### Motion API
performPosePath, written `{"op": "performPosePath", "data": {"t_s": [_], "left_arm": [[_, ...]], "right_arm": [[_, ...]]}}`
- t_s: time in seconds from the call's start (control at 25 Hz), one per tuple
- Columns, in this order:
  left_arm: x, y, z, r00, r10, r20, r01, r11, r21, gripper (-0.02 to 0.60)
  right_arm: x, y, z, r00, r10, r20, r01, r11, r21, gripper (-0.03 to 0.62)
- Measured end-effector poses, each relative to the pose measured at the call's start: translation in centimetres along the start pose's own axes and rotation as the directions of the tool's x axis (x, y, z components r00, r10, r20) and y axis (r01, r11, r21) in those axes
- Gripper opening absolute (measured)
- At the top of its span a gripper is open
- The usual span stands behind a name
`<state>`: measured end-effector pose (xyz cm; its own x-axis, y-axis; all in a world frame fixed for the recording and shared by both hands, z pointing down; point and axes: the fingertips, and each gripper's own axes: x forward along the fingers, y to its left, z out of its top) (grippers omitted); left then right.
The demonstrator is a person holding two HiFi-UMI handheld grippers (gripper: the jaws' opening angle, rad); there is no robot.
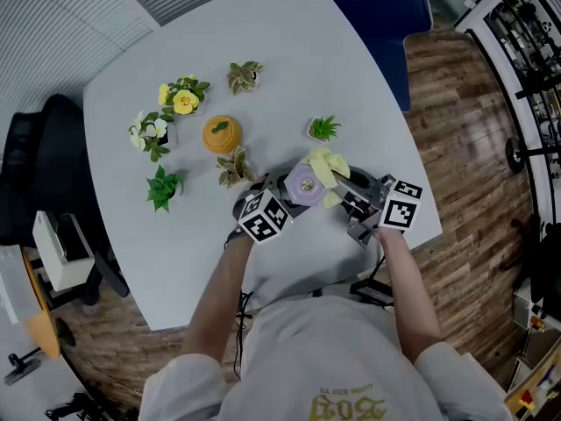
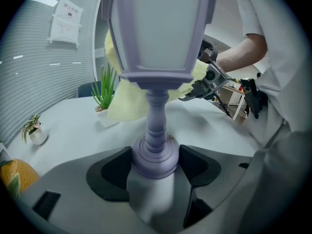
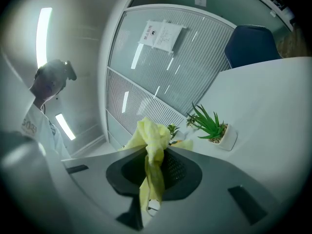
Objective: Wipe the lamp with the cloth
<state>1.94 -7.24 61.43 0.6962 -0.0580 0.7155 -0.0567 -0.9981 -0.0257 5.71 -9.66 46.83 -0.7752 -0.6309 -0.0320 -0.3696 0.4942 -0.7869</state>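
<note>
A lavender lantern-shaped lamp (image 1: 304, 185) stands upright near the front of the white table (image 1: 289, 51). My left gripper (image 1: 282, 203) is shut on the lamp's round base (image 2: 155, 156), and the lamp's head (image 2: 158, 28) rises right in front of its camera. A yellow cloth (image 1: 326, 168) lies against the far right side of the lamp's head. My right gripper (image 1: 346, 193) is shut on this cloth (image 3: 152, 143), which bunches up between its pads. In the left gripper view the cloth (image 2: 127, 99) hangs behind the lamp, with the right gripper (image 2: 204, 84) beside it.
Small potted plants dot the table: an aloe (image 1: 323, 128) just beyond the lamp, a succulent (image 1: 235, 167) to its left, a green plant (image 1: 163, 185), yellow flowers (image 1: 184, 100). An orange pumpkin-shaped piece (image 1: 221, 133) sits mid-table. A blue chair (image 1: 381, 16) stands at the far right.
</note>
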Motion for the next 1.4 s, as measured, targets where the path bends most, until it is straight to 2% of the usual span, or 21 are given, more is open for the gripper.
{"op": "performPosePath", "data": {"t_s": [0.92,1.4], "left_arm": [[0.0,0.1,-0.1,1.000,0.000,-0.002,0.000,1.000,0.001,0.318],[0.0,0.0,-0.1,1.000,-0.003,-0.007,0.003,1.000,-0.004,0.318]], "right_arm": [[0.2,-1.6,-1.7,0.993,-0.090,-0.070,0.090,0.996,0.001,0.057],[-0.9,-0.6,-1.9,0.996,-0.065,-0.052,0.066,0.998,0.013,0.057]]}}
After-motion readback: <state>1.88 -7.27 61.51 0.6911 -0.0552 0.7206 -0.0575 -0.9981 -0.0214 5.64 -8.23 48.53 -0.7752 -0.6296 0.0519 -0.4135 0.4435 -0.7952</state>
